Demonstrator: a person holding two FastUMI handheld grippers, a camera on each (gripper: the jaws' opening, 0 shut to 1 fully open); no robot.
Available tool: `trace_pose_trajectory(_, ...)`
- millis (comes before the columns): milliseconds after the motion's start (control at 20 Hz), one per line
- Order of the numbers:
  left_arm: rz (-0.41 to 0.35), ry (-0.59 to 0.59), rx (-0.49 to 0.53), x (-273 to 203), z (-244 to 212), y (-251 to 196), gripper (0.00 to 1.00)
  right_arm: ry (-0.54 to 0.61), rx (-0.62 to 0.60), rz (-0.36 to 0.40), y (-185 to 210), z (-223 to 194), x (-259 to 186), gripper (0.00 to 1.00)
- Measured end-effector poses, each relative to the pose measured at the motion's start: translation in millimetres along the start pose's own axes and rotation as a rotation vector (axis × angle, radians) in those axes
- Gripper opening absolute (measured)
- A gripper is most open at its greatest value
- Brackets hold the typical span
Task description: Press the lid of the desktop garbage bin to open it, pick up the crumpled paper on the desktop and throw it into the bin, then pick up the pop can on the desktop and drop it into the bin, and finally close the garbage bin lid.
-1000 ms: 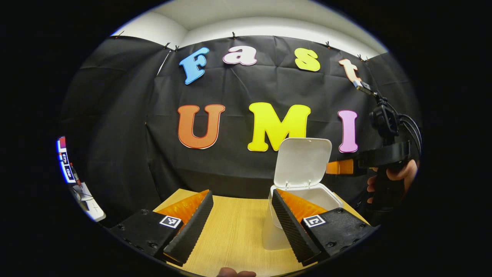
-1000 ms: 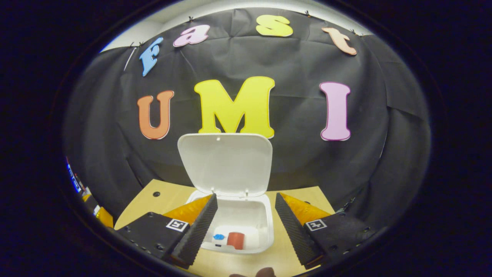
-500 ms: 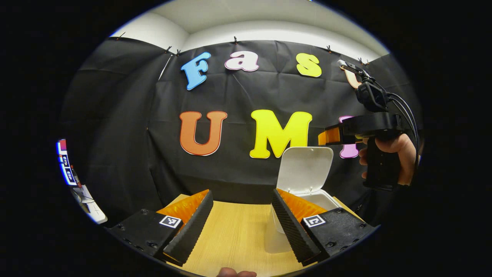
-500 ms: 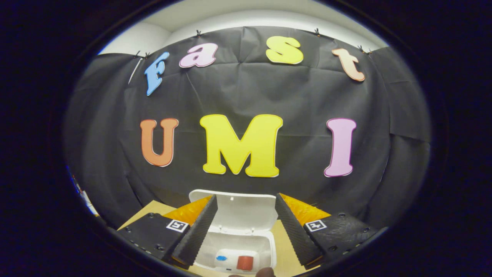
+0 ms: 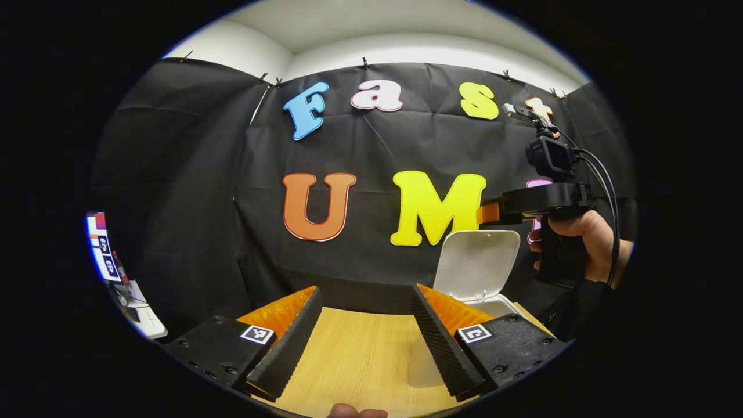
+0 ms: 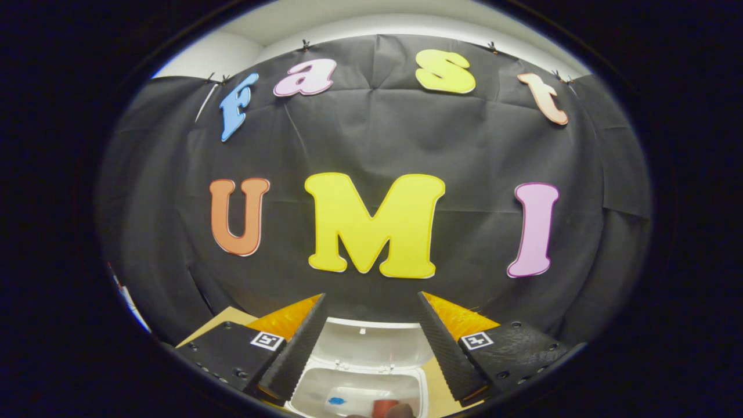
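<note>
My left gripper point(image 5: 365, 337) hangs spread over the table point(image 5: 354, 354). My right gripper point(image 6: 371, 342), also spread and empty, hovers above the bin point(image 6: 360, 389), whose lid point(image 6: 371, 348) stands open

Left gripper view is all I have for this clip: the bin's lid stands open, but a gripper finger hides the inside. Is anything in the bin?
Observer: Yes. In the right gripper view the bin holds a reddish round thing at the picture's lower edge, likely the pop can.
Operator: And the paper?
Observer: A whitish thing with a blue mark lies beside it. It is too small to be sure it is paper.
Operator: Is the right gripper holding anything?
Observer: No. The right gripper is open with nothing between its fingers, and it looks down over the raised lid.
</note>
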State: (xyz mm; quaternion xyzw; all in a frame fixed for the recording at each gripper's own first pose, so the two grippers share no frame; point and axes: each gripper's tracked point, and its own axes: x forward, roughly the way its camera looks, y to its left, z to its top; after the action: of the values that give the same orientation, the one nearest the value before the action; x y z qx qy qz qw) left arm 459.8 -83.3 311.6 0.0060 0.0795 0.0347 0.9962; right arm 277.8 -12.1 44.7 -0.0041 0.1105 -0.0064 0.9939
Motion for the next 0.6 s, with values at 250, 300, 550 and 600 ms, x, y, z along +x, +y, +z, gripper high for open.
trace_pose_trajectory(250, 0.012, -0.001, 0.005, 1, 2, -3, 0.99, 0.009, -0.015, 0.002, -1, -4, 17, 0.94)
trace_pose_trajectory(300, 0.015, -0.006, 0.009, 1, 4, -3, 0.99, 0.012, -0.019, 0.002, -1, -6, 20, 0.94)
trace_pose_trajectory(550, 0.018, -0.006, 0.005, -6, 5, -2, 0.99, 0.038, 0.004, 0.006, -3, -13, 21, 0.94)
trace_pose_trajectory(600, 0.018, -0.006, 0.004, -8, 5, -2, 0.99, 0.045, 0.01, 0.007, -4, -15, 19, 0.95)
